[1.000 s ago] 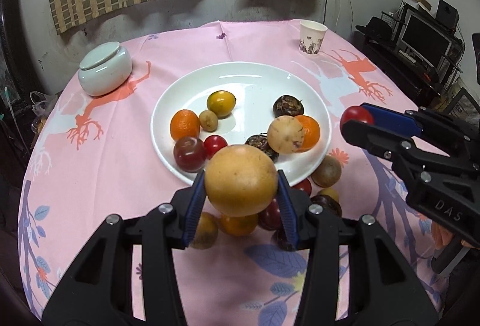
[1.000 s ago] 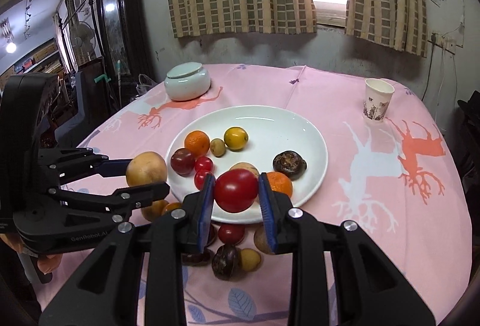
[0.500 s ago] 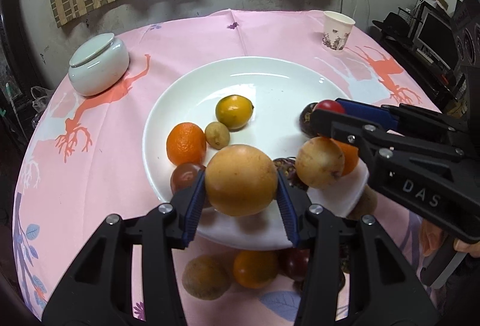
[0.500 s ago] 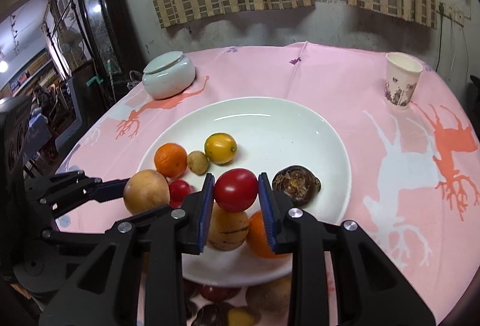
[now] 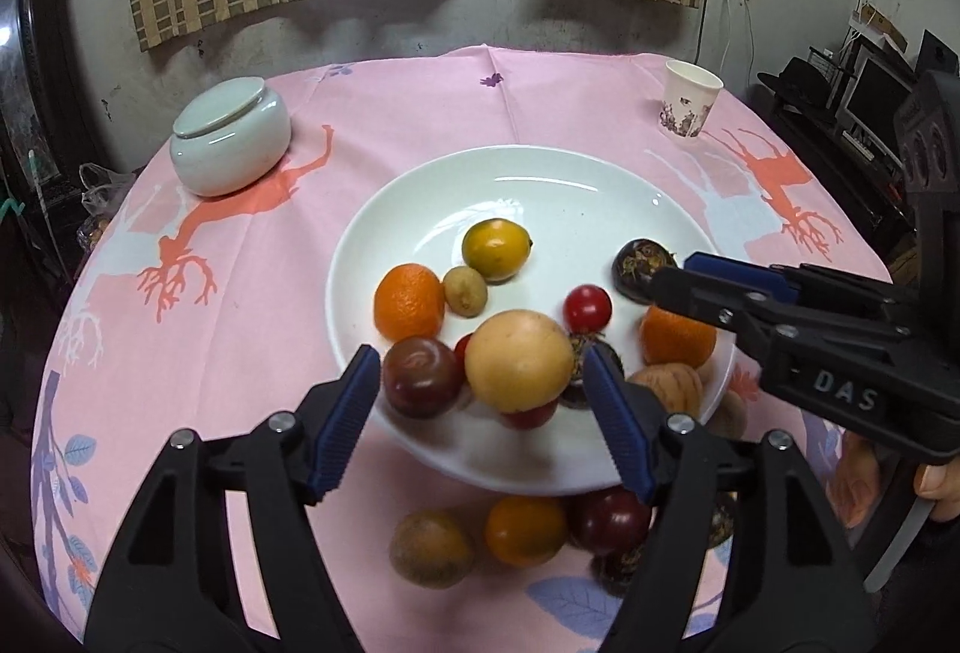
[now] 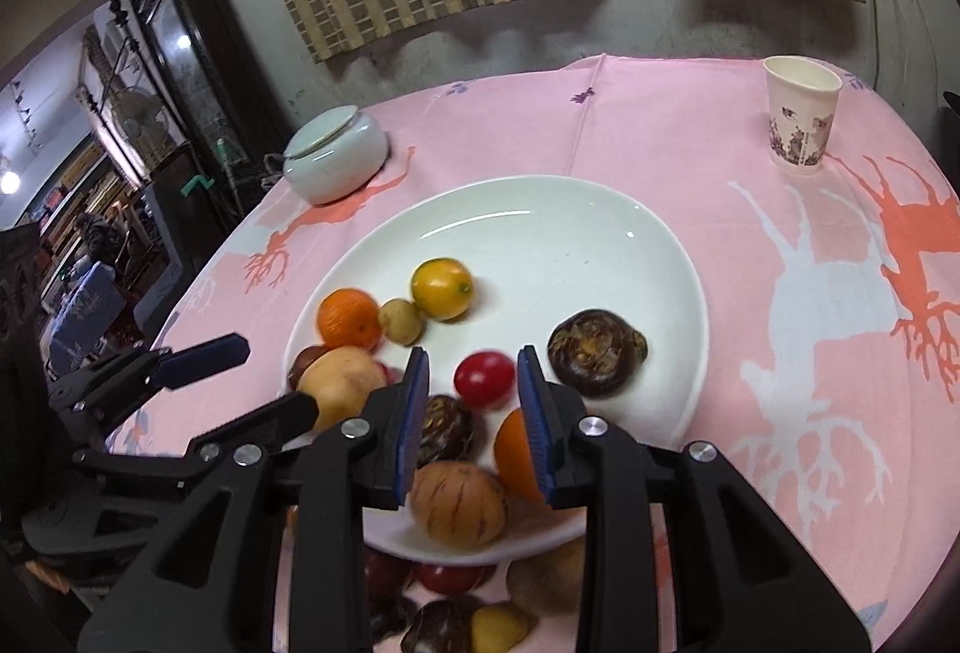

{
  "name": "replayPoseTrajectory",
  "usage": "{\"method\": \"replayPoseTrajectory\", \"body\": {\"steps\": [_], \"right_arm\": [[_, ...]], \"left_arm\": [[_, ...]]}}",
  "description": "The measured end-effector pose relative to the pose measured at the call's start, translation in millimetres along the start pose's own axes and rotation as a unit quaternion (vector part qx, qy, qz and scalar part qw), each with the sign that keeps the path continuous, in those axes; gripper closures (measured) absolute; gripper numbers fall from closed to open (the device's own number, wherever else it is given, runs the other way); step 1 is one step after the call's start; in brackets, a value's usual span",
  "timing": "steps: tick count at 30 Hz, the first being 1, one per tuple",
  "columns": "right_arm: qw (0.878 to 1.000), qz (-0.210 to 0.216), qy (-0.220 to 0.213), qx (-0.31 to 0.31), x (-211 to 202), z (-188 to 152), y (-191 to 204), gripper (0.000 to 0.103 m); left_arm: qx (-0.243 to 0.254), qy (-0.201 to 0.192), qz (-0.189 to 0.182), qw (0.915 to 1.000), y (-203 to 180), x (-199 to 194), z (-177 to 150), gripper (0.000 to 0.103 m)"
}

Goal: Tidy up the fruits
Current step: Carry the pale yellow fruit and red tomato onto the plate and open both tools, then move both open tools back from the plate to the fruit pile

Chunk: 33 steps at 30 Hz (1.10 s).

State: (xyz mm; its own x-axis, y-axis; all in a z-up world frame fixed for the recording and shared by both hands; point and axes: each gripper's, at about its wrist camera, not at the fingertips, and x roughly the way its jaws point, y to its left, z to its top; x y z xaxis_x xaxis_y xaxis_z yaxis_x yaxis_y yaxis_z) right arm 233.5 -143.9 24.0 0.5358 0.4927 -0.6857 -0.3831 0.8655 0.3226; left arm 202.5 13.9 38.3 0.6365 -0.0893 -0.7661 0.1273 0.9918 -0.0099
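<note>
A white plate [image 5: 540,185] [image 6: 540,215] on the pink tablecloth holds several fruits. My left gripper [image 5: 483,383] is open, its blue pads wide apart around a large tan round fruit [image 5: 519,360] [image 6: 339,386] that lies among the fruit on the plate's near side. My right gripper [image 6: 474,389] is open, with a small red tomato [image 6: 483,379] [image 5: 587,308] loose between its pads on the plate. An orange [image 5: 408,302], a yellow citrus [image 5: 495,249] and a dark passion fruit [image 6: 596,344] also lie on the plate.
Several loose fruits [image 5: 525,530] [image 6: 450,611] lie on the cloth in front of the plate. A lidded white jar [image 5: 230,143] stands at the back left. A paper cup [image 5: 690,105] [image 6: 801,113] stands at the back right. The right gripper's body [image 5: 828,353] reaches over the plate's right side.
Both grippers have opened over the plate. The tan fruit has left the left pads and the red tomato has left the right pads; both now rest on the plate.
</note>
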Motion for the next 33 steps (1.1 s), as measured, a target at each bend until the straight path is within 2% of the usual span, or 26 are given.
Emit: {"method": "replayPoseTrajectory", "body": {"steps": [3, 17, 20, 23, 28, 33], "right_arm": [[1.0, -0.005, -0.001, -0.019, -13.8, -8.0, 5.1, 0.072], [1.0, -0.027, -0.011, -0.008, -63.6, -43.7, 2.1, 0.067], [0.999, -0.03, -0.02, 0.001, -71.6, -53.3, 4.2, 0.043], [0.999, -0.039, -0.025, -0.007, -76.8, -64.5, 10.0, 0.043], [0.998, -0.06, -0.005, -0.034, -73.9, -85.5, 21.7, 0.043], [0.998, -0.058, 0.001, -0.035, -69.2, -98.0, 21.7, 0.043]], "left_arm": [[0.003, -0.007, 0.009, 0.9999, 6.3, -10.0, -7.7, 0.031], [0.001, -0.007, 0.013, 0.9999, 20.4, -41.3, -48.3, 0.029], [0.003, -0.005, 0.014, 0.9999, 19.5, -44.7, -57.9, 0.027], [0.003, -0.011, 0.015, 0.9998, 18.0, -47.8, -66.7, 0.024], [0.021, -0.021, 0.024, 0.9993, 12.4, -48.7, -80.2, 0.019], [0.015, 0.001, 0.02, 0.9997, 15.5, -36.6, -90.7, 0.018]]}}
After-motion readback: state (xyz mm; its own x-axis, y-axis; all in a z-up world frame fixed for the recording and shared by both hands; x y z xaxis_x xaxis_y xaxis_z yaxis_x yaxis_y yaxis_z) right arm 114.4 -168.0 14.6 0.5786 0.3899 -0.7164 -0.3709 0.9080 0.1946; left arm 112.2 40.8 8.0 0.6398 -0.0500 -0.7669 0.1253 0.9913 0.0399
